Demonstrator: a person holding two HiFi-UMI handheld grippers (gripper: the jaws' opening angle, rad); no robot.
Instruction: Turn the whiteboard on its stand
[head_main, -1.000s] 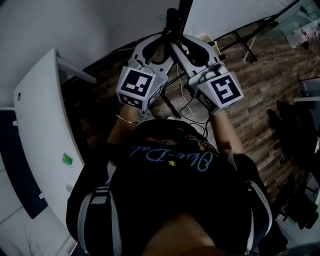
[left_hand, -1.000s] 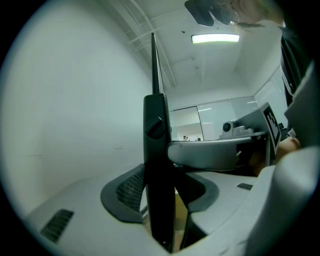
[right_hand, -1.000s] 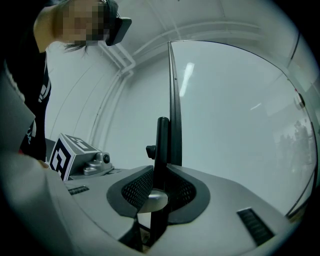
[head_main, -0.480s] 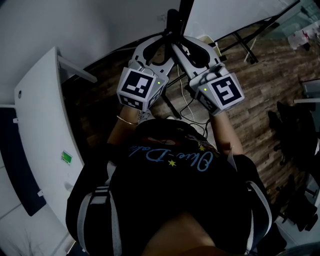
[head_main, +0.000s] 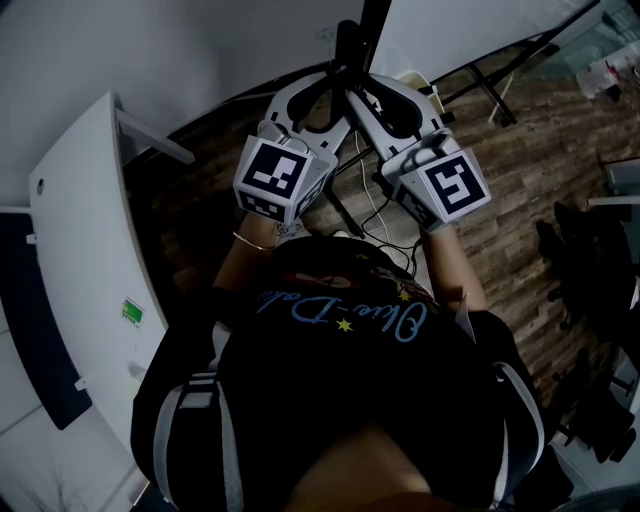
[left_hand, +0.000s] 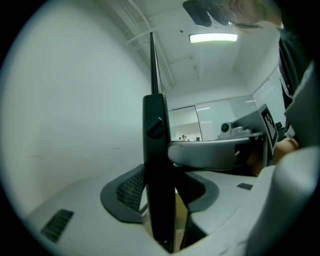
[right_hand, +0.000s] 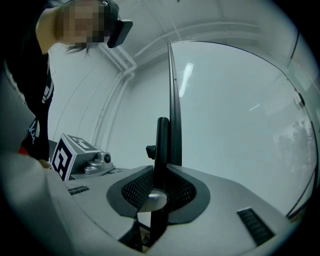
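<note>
The left claw (left_hand: 161, 187) has its two dark mesh pads set against either side of the stand's black upright (left_hand: 159, 150) and pinches it below a round knob (left_hand: 154, 127). The right claw (right_hand: 159, 189) pinches the same upright, its pads likewise pressed to both sides. The whiteboard (right_hand: 235, 125) rises directly behind the upright. The right gripper view shows its glossy face with streaks of reflected light, whereas the left gripper view shows it clearly only as a thin edge above the upright. Writing: the left marker cube (head_main: 275, 172) and the right marker cube (head_main: 452, 187) each bear a black-and-white square code. Pale blue cursive lettering (head_main: 340, 315) with small stars crosses the person's black shirt (head_main: 350, 420), upside down and not legible. A green label (head_main: 133, 313) on the white panel (head_main: 80, 220) at the left is too small to read. Pose: in the head view both forearms reach forward and converge, the claws held about level and meeting at the upright, with a thin bangle (head_main: 250, 240) on the left wrist. Only the head view shows the plank floor (head_main: 520, 170) and the loose cables (head_main: 385, 215). Only the left gripper view shows the ceiling lamp (left_hand: 213, 37).
</note>
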